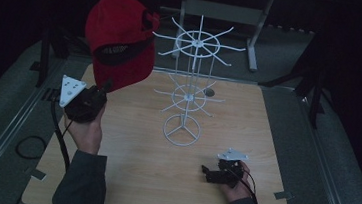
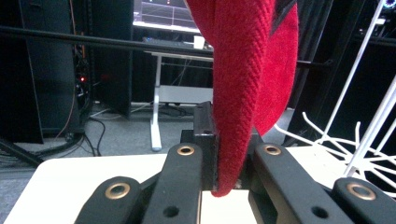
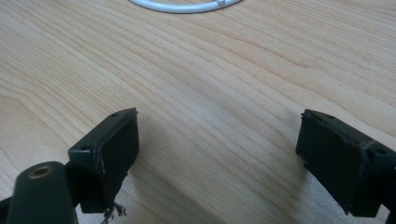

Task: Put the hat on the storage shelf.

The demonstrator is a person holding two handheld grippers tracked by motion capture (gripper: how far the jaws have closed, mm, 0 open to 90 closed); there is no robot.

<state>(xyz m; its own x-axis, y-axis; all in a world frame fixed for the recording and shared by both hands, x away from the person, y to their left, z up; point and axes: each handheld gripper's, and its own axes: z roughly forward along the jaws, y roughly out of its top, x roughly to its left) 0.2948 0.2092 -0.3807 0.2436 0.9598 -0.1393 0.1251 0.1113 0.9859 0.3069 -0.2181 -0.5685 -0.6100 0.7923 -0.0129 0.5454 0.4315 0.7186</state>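
I am looking first at the wooden surface (image 1: 126, 177), which is carrying a white wire display rack (image 1: 188, 90) near its middle; the rack's round base is resting on the wood and its thin hooks are spreading out at two levels. To the left of the rack's top hooks, the red baseball cap (image 1: 120, 41) is hanging in the air above the surface's far left part, close to the hooks but, as far as I can tell, not touching them.

I am judging the cap as light and soft: the cloth is folding easily, only the brim seems somewhat stiff. It should not slip much between rubber pads. The edge of the fabric is a good place for holding, and the back strap opening looks suitable for catching a hook.

My left gripper (image 1: 104, 88) is pointing upward and away from me, with its jaws closed tightly on the cap's lower edge; the left gripper view is showing the red weave pinched between them. My right gripper (image 1: 208, 172) is resting low on the surface, aimed left, with its jaws standing wide and holding nothing.
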